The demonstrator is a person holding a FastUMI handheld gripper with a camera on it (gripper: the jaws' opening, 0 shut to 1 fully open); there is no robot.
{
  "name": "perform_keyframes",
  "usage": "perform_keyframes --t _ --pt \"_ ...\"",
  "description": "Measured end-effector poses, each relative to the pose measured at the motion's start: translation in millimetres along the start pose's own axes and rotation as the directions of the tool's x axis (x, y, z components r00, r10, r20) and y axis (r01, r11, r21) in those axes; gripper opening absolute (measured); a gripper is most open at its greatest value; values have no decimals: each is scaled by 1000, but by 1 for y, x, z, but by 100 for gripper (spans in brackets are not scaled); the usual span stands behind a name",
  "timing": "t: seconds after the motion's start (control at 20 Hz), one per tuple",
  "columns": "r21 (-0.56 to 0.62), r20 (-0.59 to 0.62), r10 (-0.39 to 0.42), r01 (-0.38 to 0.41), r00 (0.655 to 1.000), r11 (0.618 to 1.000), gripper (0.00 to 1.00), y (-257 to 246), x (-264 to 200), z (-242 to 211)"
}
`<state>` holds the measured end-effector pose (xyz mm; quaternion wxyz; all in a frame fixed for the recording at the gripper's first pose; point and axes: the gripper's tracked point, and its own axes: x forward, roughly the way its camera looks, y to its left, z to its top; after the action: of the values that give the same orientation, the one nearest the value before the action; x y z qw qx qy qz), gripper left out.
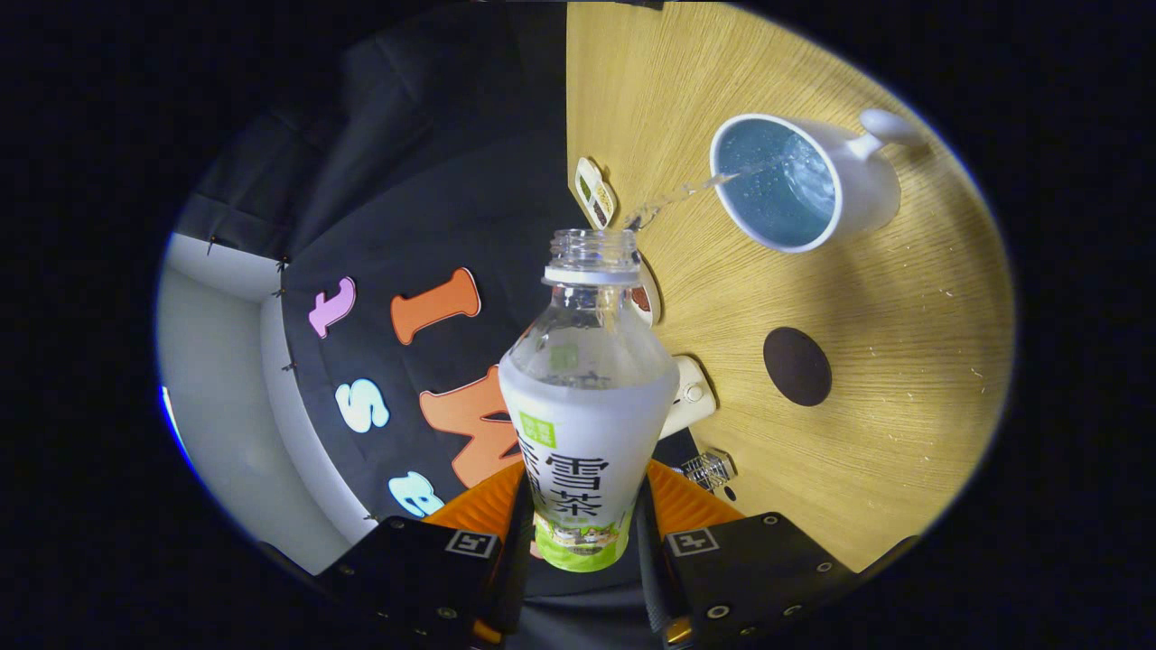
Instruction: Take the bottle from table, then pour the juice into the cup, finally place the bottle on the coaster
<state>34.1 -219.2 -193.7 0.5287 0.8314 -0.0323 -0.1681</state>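
Observation:
My gripper [582,515] is shut on a clear plastic bottle [582,397] with a white and green label, both fingers pressing its lower body. The bottle has no cap and is tipped over sideways above the table. A thin clear stream [686,191] runs from its mouth into a white mug [795,181] with a blue inside, which stands on the wooden table [867,298] beyond the fingers and holds liquid. A dark round coaster [797,366] lies on the table between the mug and my fingers, off to the side of the bottle.
A small white card [595,192] and a white device [688,397] lie near the table's edge behind the bottle. A small clear object [709,469] sits close to one finger. The black cloth wall and a pale wall stand past the table's edge.

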Motion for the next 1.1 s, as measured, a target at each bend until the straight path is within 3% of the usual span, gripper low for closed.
perform_keyframes --t 0.7,1.1 --pt "112 -7 -6 7 1000 994 53 6 -1 1" --pt "120 3 -1 0 1000 993 53 9 -5 8"
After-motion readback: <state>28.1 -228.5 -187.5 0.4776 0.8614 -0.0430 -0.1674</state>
